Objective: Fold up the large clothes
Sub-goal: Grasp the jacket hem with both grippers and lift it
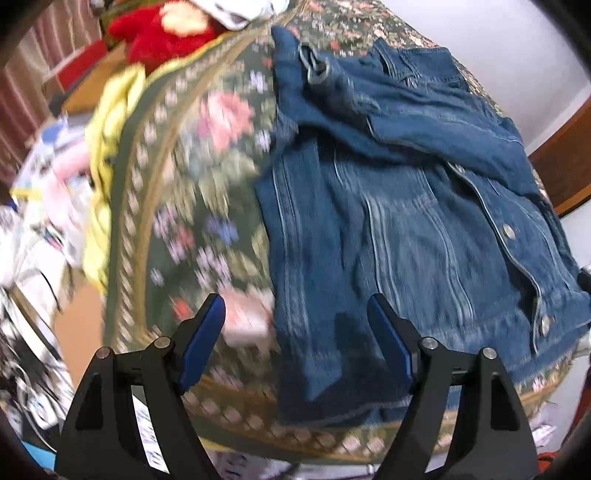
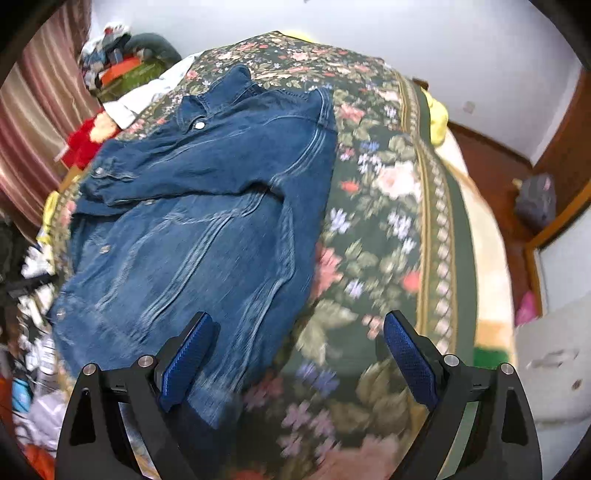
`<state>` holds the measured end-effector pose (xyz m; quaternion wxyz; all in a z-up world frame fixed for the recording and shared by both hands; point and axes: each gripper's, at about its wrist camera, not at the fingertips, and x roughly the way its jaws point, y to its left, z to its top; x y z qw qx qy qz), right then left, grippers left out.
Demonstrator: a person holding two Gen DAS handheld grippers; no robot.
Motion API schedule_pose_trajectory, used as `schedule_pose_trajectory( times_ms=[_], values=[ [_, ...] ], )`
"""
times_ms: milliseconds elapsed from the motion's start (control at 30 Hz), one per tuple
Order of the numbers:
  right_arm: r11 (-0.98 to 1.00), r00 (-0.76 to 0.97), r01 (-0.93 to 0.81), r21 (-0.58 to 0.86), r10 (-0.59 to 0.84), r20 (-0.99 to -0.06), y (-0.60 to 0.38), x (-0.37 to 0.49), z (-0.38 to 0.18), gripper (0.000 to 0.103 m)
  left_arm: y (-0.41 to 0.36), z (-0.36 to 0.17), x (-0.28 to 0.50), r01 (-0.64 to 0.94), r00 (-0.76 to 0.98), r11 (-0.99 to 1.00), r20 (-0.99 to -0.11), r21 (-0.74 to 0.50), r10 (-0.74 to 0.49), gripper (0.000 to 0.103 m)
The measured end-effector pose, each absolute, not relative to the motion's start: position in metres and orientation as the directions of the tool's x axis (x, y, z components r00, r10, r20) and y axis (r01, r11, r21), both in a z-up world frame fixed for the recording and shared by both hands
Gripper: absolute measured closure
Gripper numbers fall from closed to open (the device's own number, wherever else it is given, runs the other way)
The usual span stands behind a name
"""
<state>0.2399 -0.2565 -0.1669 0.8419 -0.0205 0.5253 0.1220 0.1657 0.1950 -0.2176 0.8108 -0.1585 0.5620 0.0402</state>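
A blue denim jacket (image 1: 399,206) lies spread on a floral bedspread (image 1: 192,177), one sleeve folded across its chest. My left gripper (image 1: 295,314) is open and empty, hovering above the jacket's near left hem. In the right wrist view the jacket (image 2: 207,206) lies left of centre on the bedspread (image 2: 388,229), collar at the far end. My right gripper (image 2: 299,332) is open and empty above the jacket's near right edge. Both views are blurred by motion.
A red plush toy (image 1: 162,33) and white cloth (image 1: 236,11) lie at the bed's far end. A yellow cloth (image 1: 107,155) hangs at the left bed edge, with clutter beyond. A wooden door frame (image 2: 561,147) and a dark bag (image 2: 535,199) stand at right.
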Motion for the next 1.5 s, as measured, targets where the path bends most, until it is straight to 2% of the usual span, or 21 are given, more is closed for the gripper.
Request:
schedule_pose_trajectory(
  times_ms=[167, 233, 300, 367, 433, 467, 533, 633, 667, 800, 1233, 1333, 1500],
  values=[
    [0.936, 0.358, -0.174, 0.306, 0.35, -0.866, -0.263, 0.225, -0.172, 0.01, 0.191, -0.24, 0.148, -0.29, 0.335, 0.913, -0.924, -0.288, -0.185, 0.023],
    [0.916, 0.337, -0.173, 0.361, 0.399, -0.853, -0.26, 0.219, -0.176, 0.016, 0.191, -0.252, 0.141, -0.329, 0.332, 0.88, -0.914, -0.343, -0.233, 0.023],
    [0.918, 0.352, -0.191, 0.346, 0.393, -0.849, -0.255, 0.215, -0.175, 0.02, 0.192, -0.257, 0.137, -0.358, 0.349, 0.854, -0.903, -0.376, -0.251, 0.023],
    [0.911, 0.362, -0.214, 0.352, 0.408, -0.838, -0.25, 0.211, -0.174, 0.03, 0.191, -0.256, 0.134, -0.36, 0.364, 0.849, -0.896, -0.386, -0.253, 0.024],
    [0.899, 0.359, -0.211, 0.384, 0.436, -0.825, -0.247, 0.211, -0.174, 0.045, 0.189, -0.254, 0.133, -0.34, 0.376, 0.849, -0.886, -0.405, -0.272, 0.035],
    [0.894, 0.357, -0.21, 0.397, 0.448, -0.82, -0.245, 0.211, -0.174, 0.049, 0.186, -0.253, 0.131, -0.324, 0.382, 0.848, -0.878, -0.42, -0.289, 0.048],
    [0.888, 0.356, -0.209, 0.41, 0.46, -0.814, -0.242, 0.213, -0.174, 0.061, 0.18, -0.247, 0.13, -0.298, 0.39, 0.865, -0.878, -0.405, -0.277, 0.054],
    [0.885, 0.375, -0.216, 0.413, 0.465, -0.802, -0.24, 0.215, -0.169, 0.075, 0.169, -0.235, 0.13, -0.25, 0.415, 0.894, -0.875, -0.373, -0.249, 0.069],
    [0.882, 0.379, -0.219, 0.418, 0.472, -0.796, -0.24, 0.216, -0.167, 0.076, 0.168, -0.23, 0.131, -0.239, 0.426, 0.898, -0.871, -0.369, -0.245, 0.079],
    [0.869, 0.429, -0.233, 0.436, 0.494, -0.756, -0.242, 0.223, -0.152, 0.08, 0.169, -0.203, 0.135, -0.211, 0.493, 0.901, -0.837, -0.379, -0.237, 0.085],
    [0.86, 0.611, -0.322, 0.397, 0.509, -0.607, -0.218, 0.29, -0.077, 0.086, 0.184, -0.076, 0.197, -0.097, 0.762, 0.919, -0.623, -0.381, -0.178, 0.088],
    [0.869, 0.652, -0.303, 0.392, 0.489, -0.579, -0.218, 0.324, -0.064, 0.087, 0.202, -0.063, 0.226, -0.129, 0.793, 0.912, -0.593, -0.389, -0.14, 0.088],
    [0.881, 0.673, -0.241, 0.407, 0.454, -0.584, -0.216, 0.392, -0.065, 0.087, 0.24, -0.073, 0.287, -0.234, 0.79, 0.867, -0.606, -0.439, -0.093, 0.088]
  ],
)
